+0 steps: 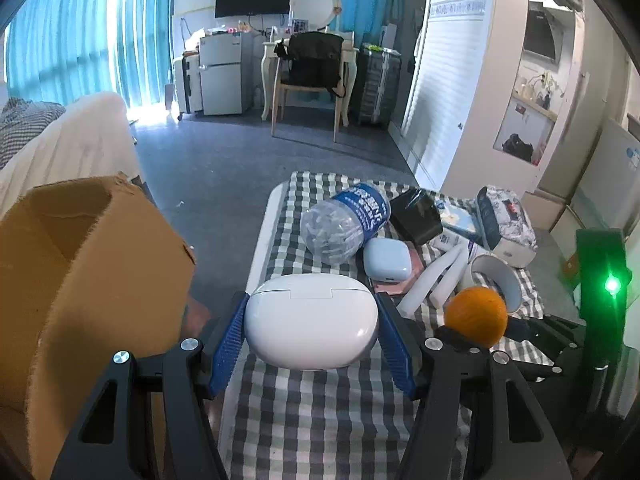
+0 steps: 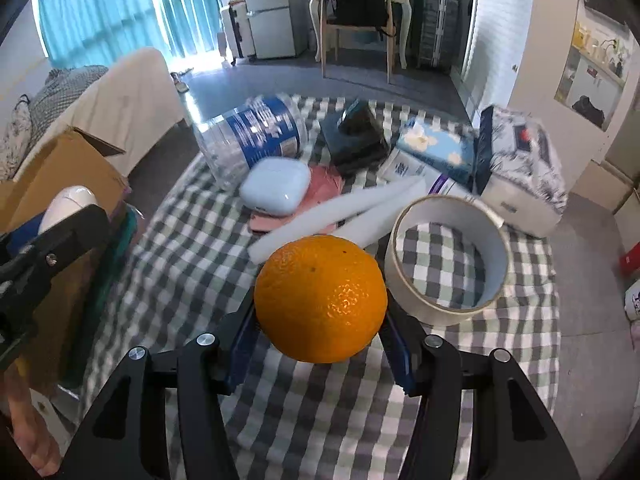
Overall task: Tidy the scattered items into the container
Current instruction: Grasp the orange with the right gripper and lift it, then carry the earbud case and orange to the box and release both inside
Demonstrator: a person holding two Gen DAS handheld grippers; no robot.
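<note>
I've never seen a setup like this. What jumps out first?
A bright orange fruit, gripped between the right gripper's fingers, fills the right wrist view above the checked cloth. The left gripper clamps a glossy white oval case, with an open brown cardboard box to its left.

Left of the table [image 1: 264, 240]: cardboard box [image 1: 92, 248]. On it: bottle [image 2: 250, 136] behind earbud case [image 2: 276, 192]; tape roll [image 2: 448, 256] right.

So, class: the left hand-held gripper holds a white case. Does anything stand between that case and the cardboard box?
Nothing visible does. The white case, clamped in the left hand-held gripper, is beside the cardboard box, with only bare floor showing between them.
</note>
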